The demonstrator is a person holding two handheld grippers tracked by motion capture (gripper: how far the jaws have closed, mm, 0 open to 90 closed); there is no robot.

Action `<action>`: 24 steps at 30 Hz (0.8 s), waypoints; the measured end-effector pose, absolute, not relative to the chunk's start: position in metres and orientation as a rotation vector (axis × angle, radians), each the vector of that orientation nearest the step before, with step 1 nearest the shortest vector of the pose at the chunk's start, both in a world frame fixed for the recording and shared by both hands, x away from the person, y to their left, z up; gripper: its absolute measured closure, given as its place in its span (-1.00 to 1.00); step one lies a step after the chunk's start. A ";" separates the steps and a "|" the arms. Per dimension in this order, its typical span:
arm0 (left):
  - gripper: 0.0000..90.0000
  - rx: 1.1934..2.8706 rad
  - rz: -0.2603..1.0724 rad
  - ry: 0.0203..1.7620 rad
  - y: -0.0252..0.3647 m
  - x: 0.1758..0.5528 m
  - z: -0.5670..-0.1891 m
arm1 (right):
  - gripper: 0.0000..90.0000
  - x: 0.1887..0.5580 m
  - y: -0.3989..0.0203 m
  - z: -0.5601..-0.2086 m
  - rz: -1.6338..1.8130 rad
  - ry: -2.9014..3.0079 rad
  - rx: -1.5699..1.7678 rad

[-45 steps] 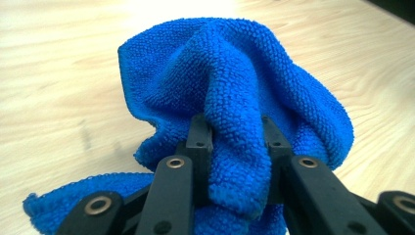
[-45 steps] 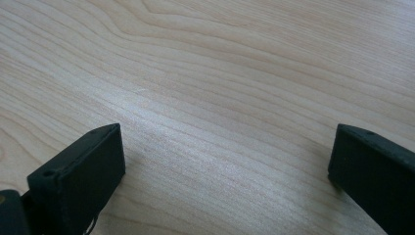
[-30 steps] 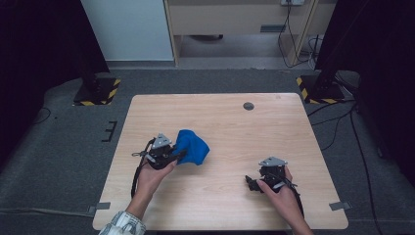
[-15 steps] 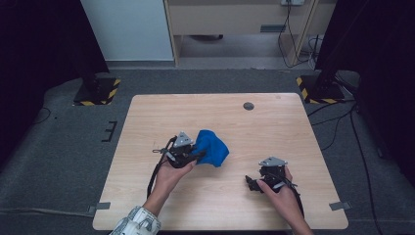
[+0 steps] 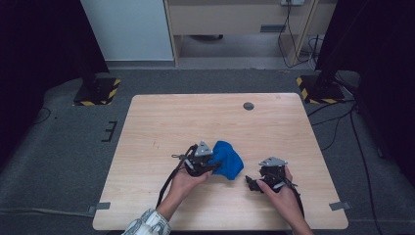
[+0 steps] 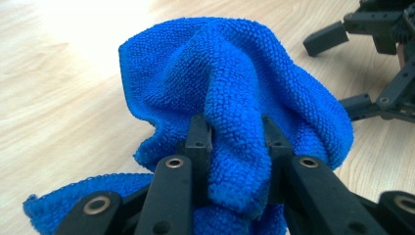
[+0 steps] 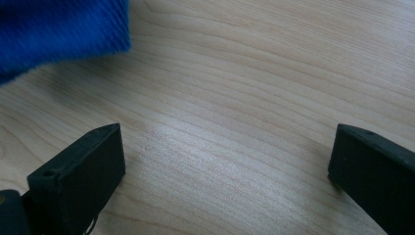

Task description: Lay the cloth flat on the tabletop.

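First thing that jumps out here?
The bright blue cloth, bunched up near the middle of the pale wooden table, pinched in the left gripper. Just to its right, the right gripper rests on the table with jaws wide open and nothing between them.

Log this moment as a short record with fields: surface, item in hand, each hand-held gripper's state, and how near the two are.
surface: light wooden table
item: blue cloth, bunched up
left hand-held gripper: shut on a fold of the blue cloth
right hand-held gripper: open, nothing between the jaws, low over bare wood
spacing: cloth lies between the two grippers, apart from the right one
other: small dark round disc near the far edge
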State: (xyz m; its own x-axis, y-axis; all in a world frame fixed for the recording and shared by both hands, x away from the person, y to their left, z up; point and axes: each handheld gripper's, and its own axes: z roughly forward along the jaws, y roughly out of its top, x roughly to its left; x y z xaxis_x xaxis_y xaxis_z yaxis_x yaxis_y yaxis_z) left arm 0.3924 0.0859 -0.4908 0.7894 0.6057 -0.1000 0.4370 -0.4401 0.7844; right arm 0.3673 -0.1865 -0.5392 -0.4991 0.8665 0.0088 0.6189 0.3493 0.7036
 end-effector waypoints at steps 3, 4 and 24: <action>0.59 2.123 0.235 0.762 0.082 0.391 -0.496 | -0.99 0.367 -0.187 -0.539 0.934 2.252 1.308; 0.59 2.130 0.233 0.759 0.081 0.391 -0.499 | -0.99 0.367 -0.187 -0.539 0.934 2.252 1.308; 0.00 2.131 0.238 0.768 0.079 0.398 -0.525 | -0.98 0.367 -0.188 -0.539 0.937 2.263 1.297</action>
State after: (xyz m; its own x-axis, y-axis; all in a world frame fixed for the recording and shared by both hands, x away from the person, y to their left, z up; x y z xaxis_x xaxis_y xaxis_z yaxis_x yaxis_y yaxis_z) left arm 0.3980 0.0790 -0.5253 0.7946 0.5996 -0.0954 0.4409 -0.4617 0.7697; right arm 0.3667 -0.1878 -0.5391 -0.5092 0.8606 0.0104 0.6162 0.3561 0.7025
